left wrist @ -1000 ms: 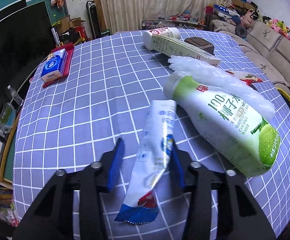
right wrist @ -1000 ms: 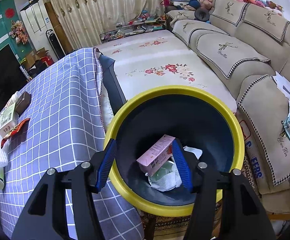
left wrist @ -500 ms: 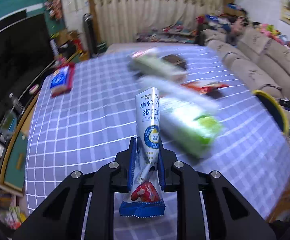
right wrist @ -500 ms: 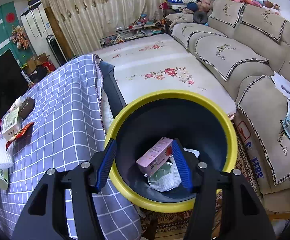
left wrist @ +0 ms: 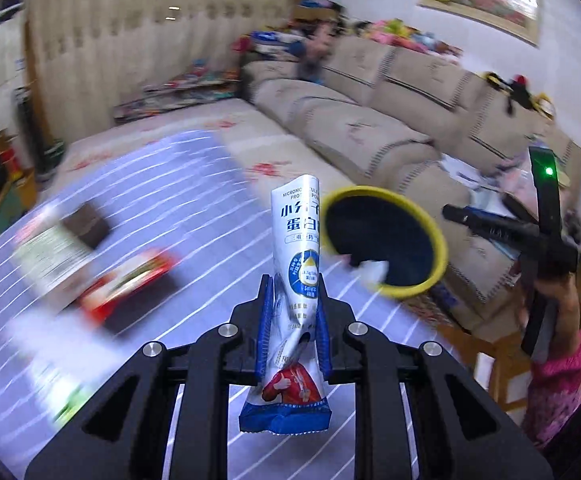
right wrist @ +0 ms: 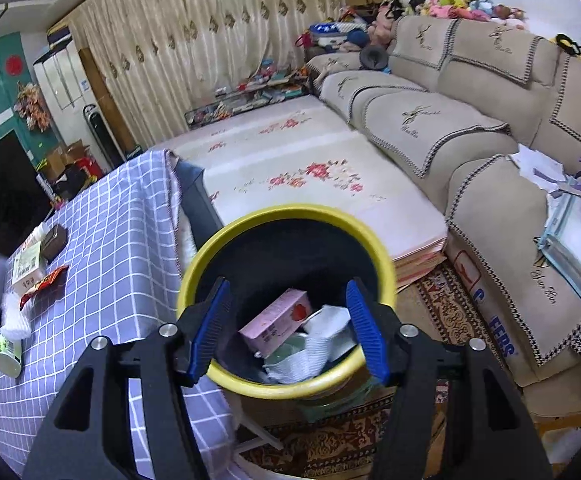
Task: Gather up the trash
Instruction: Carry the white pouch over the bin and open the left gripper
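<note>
1. Above the checked table point(left wrist: 194, 216), seen from my left wrist camera, my left tongs point(left wrist: 292, 336) are clamped on a white-and-blue snack pouch point(left wrist: 296, 280). The pouch stands upright between the blue pads point(left wrist: 265, 336), its crimped blue bottom edge hanging toward the camera and its printed top rising ahead. Past the pouch's top right lies the yellow-rimmed trash bin point(left wrist: 442, 248), its dark mouth tipped toward me and a scrap of white paper point(left wrist: 374, 270) showing at the near edge. Blurred on the table at left are a red wrapper point(left wrist: 130, 284) and a carton point(left wrist: 50, 256). At far right my other hand, in a pink sleeve point(left wrist: 558, 364), holds the right tongs point(left wrist: 502, 228) up beside the bin, with the beige sofa point(left wrist: 370, 128) behind.

2. Over the bin point(right wrist: 194, 280), seen from my right wrist camera, my right tongs point(right wrist: 288, 328) are spread wide and grip nothing. Between the blue pads point(right wrist: 364, 328), down inside the bin, lie a pink box point(right wrist: 276, 318) and crumpled white paper point(right wrist: 322, 340). The bin stands on the patterned rug point(right wrist: 450, 308), just beside the table's point(right wrist: 110, 240) draped edge. On the table at far left lie the carton point(right wrist: 28, 266), a brown case point(right wrist: 54, 238), the red wrapper point(right wrist: 46, 280), a white foam sleeve point(right wrist: 14, 314) and a green-and-white bottle point(right wrist: 8, 354). A floral mat point(right wrist: 310, 172) and the sofa point(right wrist: 430, 128) fill the background.
</note>
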The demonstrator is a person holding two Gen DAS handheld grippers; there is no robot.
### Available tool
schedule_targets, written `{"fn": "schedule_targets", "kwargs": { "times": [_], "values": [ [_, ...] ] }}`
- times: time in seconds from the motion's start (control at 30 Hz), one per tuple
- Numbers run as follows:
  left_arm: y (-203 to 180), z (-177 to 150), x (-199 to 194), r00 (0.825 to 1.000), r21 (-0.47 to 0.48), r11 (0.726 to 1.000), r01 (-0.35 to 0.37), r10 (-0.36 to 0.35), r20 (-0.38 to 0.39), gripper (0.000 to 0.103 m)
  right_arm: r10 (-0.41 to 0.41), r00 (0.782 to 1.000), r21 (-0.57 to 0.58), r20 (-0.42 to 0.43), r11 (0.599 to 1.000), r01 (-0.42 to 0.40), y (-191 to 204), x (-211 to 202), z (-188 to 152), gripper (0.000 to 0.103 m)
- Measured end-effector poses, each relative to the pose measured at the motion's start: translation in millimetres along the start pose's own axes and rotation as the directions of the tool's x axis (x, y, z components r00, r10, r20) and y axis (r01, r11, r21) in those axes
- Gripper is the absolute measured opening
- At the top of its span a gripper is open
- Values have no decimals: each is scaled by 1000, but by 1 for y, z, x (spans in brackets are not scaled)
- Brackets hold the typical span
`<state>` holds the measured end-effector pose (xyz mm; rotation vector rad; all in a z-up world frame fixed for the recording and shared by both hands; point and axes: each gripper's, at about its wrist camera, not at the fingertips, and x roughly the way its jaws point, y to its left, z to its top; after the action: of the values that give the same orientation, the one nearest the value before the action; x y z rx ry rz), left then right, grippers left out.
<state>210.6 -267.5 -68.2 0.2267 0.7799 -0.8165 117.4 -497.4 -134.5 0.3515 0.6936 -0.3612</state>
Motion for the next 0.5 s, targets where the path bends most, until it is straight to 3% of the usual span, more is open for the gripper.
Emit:
{"fn": "schedule_targets", "kwargs": {
  "times": [0.13,0.27,0.47,0.5],
  "values": [
    [-47,37,52,997,75,995,72,-70,-35,20,-12,1000,34,20,999,11,-25,-12,-1,58],
    [-80,61,111,983,78,985,153,-144,-117,20,-32,999,64,38,998,30,-48,-20,0,59],
    [-110,78,190,965,94,980,174,-151,-215,20,-56,997,99,47,994,51,-72,-24,1,63],
    [-111,81,199,965,93,982,167,-143,-218,26,-56,998,101,42,994,51,-74,-23,1,63]
  ]
}}
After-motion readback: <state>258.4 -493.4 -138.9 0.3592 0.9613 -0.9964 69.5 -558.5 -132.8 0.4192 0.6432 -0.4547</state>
